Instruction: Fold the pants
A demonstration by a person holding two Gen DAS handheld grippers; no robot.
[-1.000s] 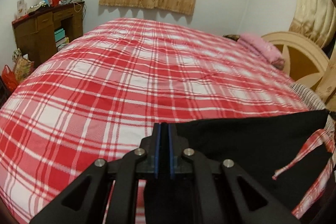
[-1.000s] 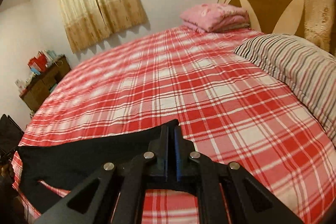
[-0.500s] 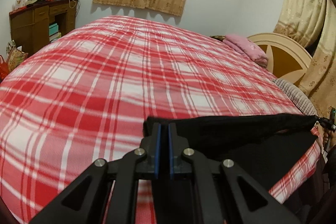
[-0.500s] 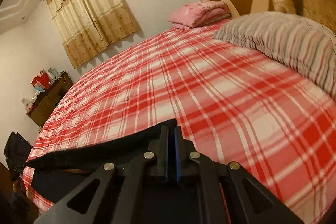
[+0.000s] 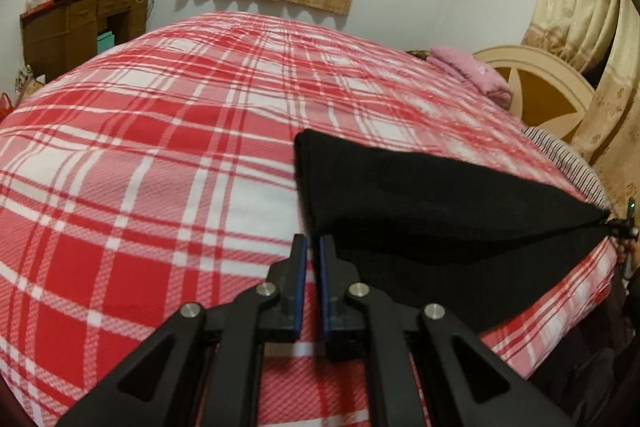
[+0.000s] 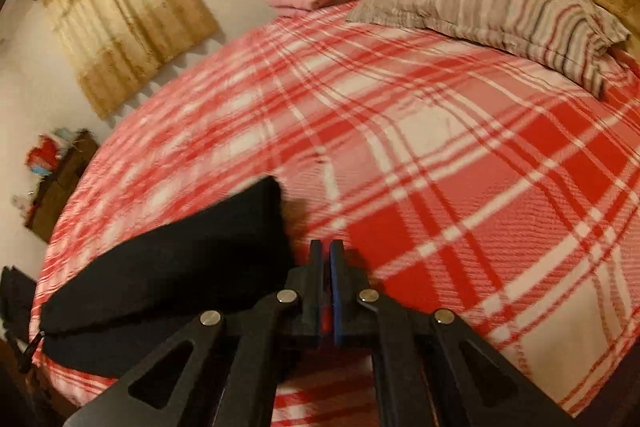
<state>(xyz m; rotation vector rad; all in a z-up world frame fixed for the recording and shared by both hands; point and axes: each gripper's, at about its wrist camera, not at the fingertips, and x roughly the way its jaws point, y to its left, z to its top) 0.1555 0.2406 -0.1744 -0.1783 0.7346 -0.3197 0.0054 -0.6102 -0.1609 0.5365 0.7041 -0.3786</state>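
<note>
- L gripper (image 5: 312, 247): my jaws together, thin slit btwn the blue pads. Folded edge of the black pants (image 5: 420, 195) ends right at my tips, so clamped on the pants' edge.
- R gripper (image 6: 326, 255): jaws together too. Pants run in from the left up to the tips, so pinched on the other end.
- Pants: stretched btwn my 2 grippers near the front edge of the plaid bed (image 5: 160, 147). Top layer folded over and lifted slightly, lower layer flat on the cover.
- In L view the pants' far corner pulls to a point at the frame's right edge.
- Striped pillow (image 6: 500, 11) by the headboard, well apart from the pants.
</note>
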